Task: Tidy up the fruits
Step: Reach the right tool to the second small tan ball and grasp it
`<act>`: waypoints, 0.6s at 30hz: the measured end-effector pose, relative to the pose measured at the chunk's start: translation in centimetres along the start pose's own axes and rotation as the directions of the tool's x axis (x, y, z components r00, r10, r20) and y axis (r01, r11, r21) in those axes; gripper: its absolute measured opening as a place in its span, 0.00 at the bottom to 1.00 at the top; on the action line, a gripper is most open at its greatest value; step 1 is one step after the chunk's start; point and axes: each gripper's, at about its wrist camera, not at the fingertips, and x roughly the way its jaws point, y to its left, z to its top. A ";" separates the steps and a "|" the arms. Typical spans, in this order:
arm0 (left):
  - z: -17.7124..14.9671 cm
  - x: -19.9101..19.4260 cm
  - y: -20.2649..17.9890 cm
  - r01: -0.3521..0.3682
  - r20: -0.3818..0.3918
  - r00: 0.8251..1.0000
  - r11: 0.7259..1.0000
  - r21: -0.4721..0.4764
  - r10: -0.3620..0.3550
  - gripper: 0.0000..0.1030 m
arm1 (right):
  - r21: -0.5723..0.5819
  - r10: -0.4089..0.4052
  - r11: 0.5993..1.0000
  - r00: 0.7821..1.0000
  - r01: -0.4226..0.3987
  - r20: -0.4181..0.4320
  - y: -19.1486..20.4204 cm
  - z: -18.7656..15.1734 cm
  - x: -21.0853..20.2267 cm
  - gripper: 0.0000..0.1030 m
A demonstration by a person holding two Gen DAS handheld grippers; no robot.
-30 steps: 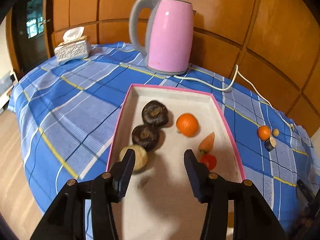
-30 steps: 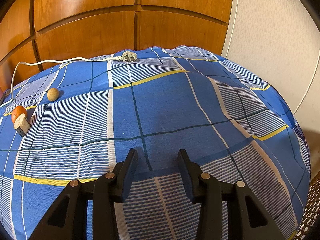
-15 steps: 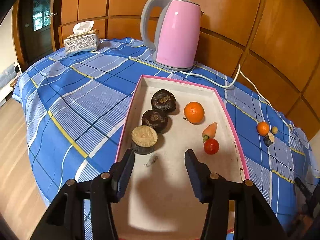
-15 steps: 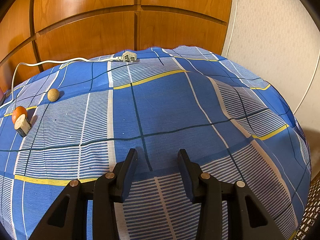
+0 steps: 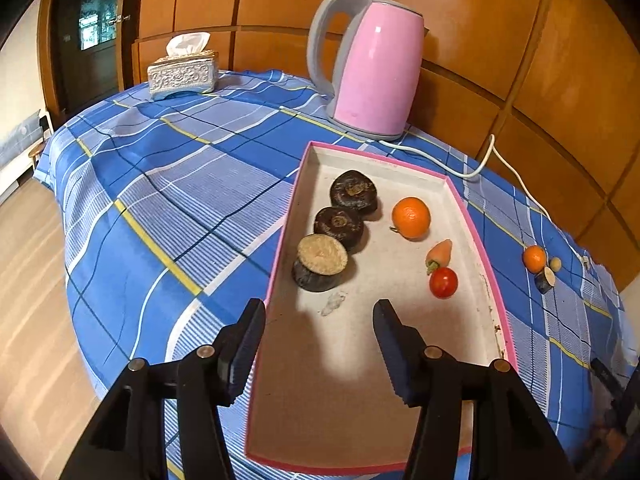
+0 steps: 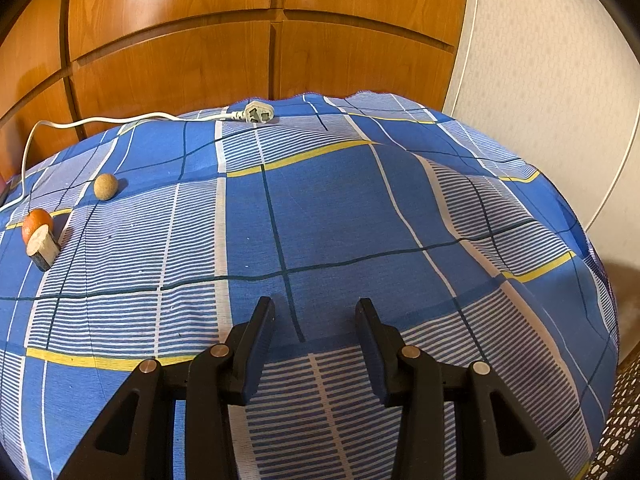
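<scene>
A pink-rimmed tray [image 5: 486, 264] on the blue plaid cloth holds three dark round pieces in a row [image 5: 320, 262], an orange [image 5: 411, 217], a small carrot-shaped piece [image 5: 440, 252] and a red tomato [image 5: 443, 282]. My left gripper [image 5: 318, 320] is open and empty above the tray's near end. On the cloth to the right lie a small orange [image 5: 534, 258], a tan ball [image 5: 555, 264] and a dark cut piece [image 5: 545, 280]. In the right wrist view these lie at far left: orange [image 6: 37, 222], cut piece [image 6: 42, 248], tan ball [image 6: 105, 187]. My right gripper [image 6: 316, 320] is open and empty over bare cloth.
A pink kettle [image 5: 374, 68] stands behind the tray; its white cord [image 5: 516, 176] runs right to a plug [image 6: 258, 113]. A tissue box [image 5: 183, 72] sits at the far left. Wooden panels back the table; the cloth drops off at the right edge [image 6: 592, 248].
My left gripper has pulled back and up from the tray, away from the light-topped dark piece it was beside. The right gripper has not moved.
</scene>
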 end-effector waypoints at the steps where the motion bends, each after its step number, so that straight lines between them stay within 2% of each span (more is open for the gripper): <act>1: -0.1 0.0 0.2 0.000 -0.001 1.000 1.000 -0.003 0.000 0.55 | 0.000 0.000 1.000 1.000 0.000 -0.001 0.0 0.0 0.0 0.41; 13: -1.2 0.1 0.7 -0.017 -0.016 1.000 1.000 -0.014 0.017 0.55 | -0.011 -0.015 1.000 0.999 0.014 -0.037 0.2 0.6 0.1 0.41; 18: -1.5 0.0 1.3 -0.030 -0.010 1.000 0.999 -0.038 0.030 0.63 | -0.026 -0.012 1.000 0.998 0.010 -0.060 0.4 1.1 0.1 0.41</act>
